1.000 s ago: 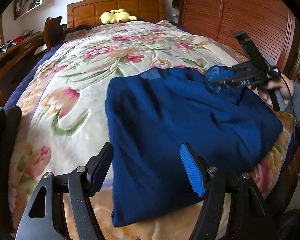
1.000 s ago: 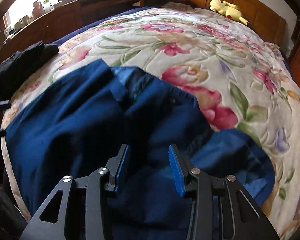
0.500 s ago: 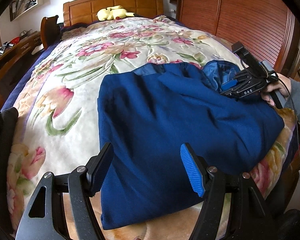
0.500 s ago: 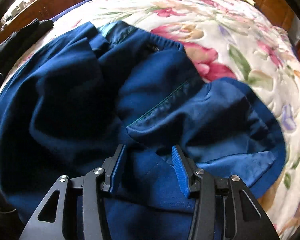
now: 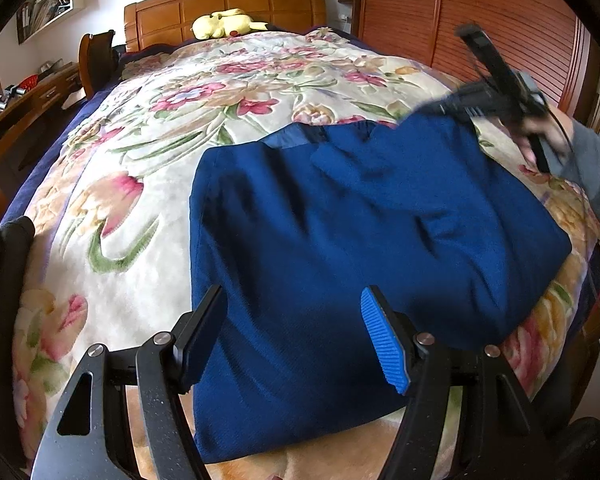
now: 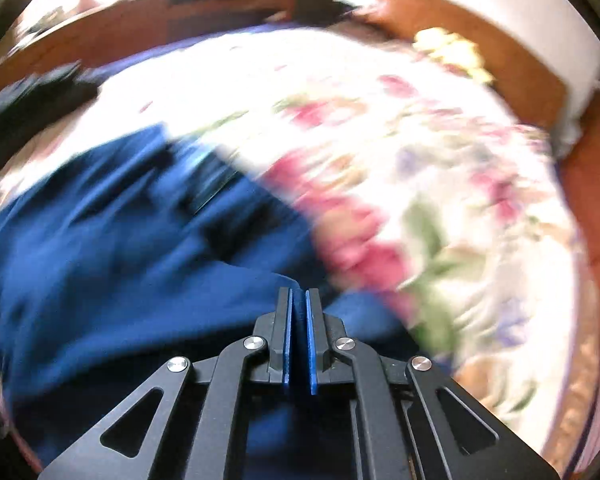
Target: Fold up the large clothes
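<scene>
here, navy garment (image 5: 340, 248) rumpled, edge pinched in right tongs (image 6: 299, 336)

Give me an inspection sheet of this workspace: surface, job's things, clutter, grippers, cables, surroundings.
Surface: bed with floral blanket.
Job's things: blue garment spread at the bed's near end.
Clutter: yellow plush toy by the headboard; dark clothing at the left edge.
Grippers: left gripper open over the garment; right gripper shut on a fold of the garment.
Cables: thin cable hanging below the sleeve.
Surroundings: wooden headboard, slatted wardrobe doors, desk.
</scene>
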Demonstrator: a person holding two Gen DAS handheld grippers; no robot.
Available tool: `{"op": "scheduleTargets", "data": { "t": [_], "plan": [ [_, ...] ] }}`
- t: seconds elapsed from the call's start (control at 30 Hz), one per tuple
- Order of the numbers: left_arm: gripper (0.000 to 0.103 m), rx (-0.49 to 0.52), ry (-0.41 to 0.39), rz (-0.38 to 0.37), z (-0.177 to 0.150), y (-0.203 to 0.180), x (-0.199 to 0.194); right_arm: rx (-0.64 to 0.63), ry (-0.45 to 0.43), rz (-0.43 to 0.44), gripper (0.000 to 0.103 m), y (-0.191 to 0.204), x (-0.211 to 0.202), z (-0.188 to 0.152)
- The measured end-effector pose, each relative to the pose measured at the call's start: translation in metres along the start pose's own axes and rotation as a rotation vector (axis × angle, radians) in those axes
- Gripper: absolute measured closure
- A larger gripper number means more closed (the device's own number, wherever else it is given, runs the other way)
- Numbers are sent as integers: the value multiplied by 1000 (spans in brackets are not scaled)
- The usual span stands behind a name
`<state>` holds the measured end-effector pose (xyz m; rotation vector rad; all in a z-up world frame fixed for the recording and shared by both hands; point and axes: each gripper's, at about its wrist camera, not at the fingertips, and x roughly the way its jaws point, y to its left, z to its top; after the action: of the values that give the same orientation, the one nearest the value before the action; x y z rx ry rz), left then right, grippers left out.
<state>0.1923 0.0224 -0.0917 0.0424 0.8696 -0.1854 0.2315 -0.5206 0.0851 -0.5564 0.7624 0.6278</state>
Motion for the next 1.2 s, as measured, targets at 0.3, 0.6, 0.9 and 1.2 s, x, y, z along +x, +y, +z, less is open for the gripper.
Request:
{"op": "scheduleTargets", "data": {
  "t": [0.3,0.6,0.9,1.2],
  "plan": [
    [33,-6,-26,8,7,0,-5,239,-26,-74,70,-45,3,-18],
    [33,42,-53,14,43,8,8,394,30,-51,60,-77,-24,-88],
    [33,46,-29,21,92,48,49,478,-37,-46,60,-93,-22,-96],
    [41,-3,26,8,113,81,102,480,-43,-103,60,-77,-59,-132]
  ]
}}
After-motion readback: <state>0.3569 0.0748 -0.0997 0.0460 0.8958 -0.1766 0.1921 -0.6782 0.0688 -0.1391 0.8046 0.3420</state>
